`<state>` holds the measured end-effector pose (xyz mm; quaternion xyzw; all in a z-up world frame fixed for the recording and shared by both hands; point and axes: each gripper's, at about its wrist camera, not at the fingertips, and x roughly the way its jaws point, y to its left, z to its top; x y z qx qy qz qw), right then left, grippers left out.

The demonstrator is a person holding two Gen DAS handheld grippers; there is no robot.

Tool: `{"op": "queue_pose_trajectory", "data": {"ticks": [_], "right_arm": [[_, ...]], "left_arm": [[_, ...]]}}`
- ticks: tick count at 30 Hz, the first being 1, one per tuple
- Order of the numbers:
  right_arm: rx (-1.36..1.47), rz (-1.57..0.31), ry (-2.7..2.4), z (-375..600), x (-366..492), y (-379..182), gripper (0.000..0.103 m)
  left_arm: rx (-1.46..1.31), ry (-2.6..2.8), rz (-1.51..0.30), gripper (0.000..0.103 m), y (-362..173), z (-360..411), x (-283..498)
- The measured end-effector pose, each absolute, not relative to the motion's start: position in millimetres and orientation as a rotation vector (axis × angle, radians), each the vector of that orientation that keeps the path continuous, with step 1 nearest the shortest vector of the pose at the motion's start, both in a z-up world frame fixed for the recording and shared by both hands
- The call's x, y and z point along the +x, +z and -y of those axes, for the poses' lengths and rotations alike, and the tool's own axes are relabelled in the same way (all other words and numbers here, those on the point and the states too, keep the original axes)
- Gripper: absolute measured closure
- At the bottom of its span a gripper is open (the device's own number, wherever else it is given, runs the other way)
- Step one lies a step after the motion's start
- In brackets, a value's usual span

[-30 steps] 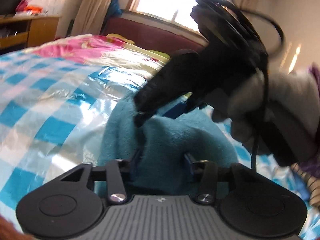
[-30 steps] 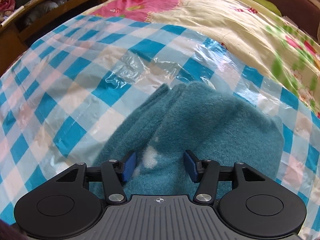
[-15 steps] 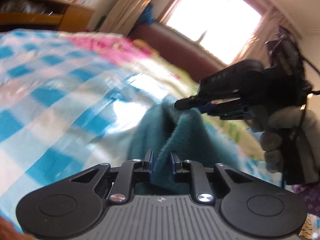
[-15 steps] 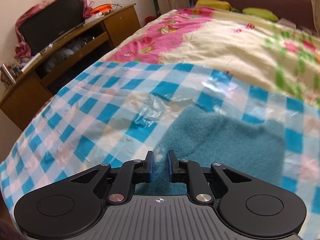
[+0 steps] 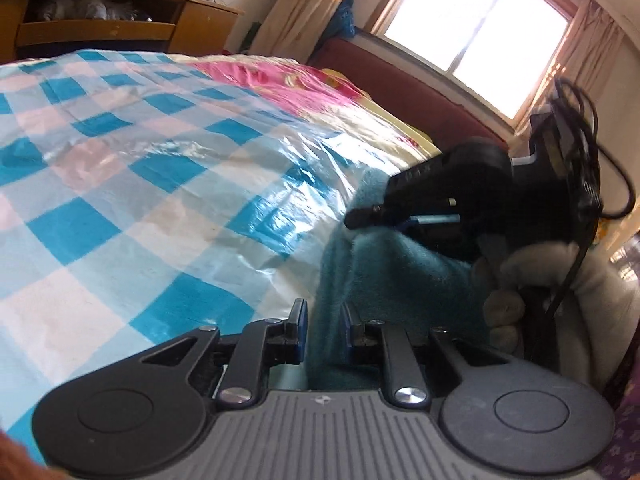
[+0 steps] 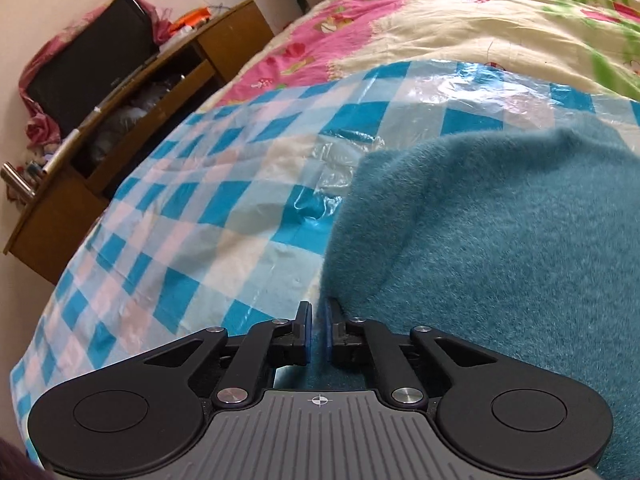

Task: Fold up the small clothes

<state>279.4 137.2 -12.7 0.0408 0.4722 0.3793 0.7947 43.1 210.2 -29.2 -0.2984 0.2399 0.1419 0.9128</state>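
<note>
No legible writing or labels anywhere. Left gripper [image 5: 323, 330] pinches a fold of the teal garment [image 6: 500, 248], lower centre of frame. Right gripper [image 6: 317, 330], having just closed, clamps the garment's edge. Checked plastic sheet [image 6: 192, 240] lies beneath; wooden desk [image 6: 132, 92] upper left.

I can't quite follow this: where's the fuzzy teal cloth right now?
The cloth lies on the checked sheet of the bed, right of centre in both views, pinched at its edge by the left claw and the right claw.
</note>
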Motion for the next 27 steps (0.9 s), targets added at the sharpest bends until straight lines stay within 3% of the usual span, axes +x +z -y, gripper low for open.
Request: {"op": "queue_pose_trajectory", "data": {"ticks": [4,14,22,27], "right_arm": [[0.100,-1.007,0.826,-133,280,-15,0.101],[0.025,-1.175,0.979,-144,313,-20,0.103],[-0.216,-1.259,1.087,-175,323,-16,0.103],[-0.216,-1.230,1.103,-172,316,-21,0.103]], "left_arm": [[-0.565,0.249,-0.397,0.080,-3,-203,39],[-0.409,0.100,-0.402,0.079,3,-188,81],[-0.355,0.072,-0.578,0.078,-16,-183,125],[-0.436,0.086,-0.615,0.086,-34,-200,109]]}}
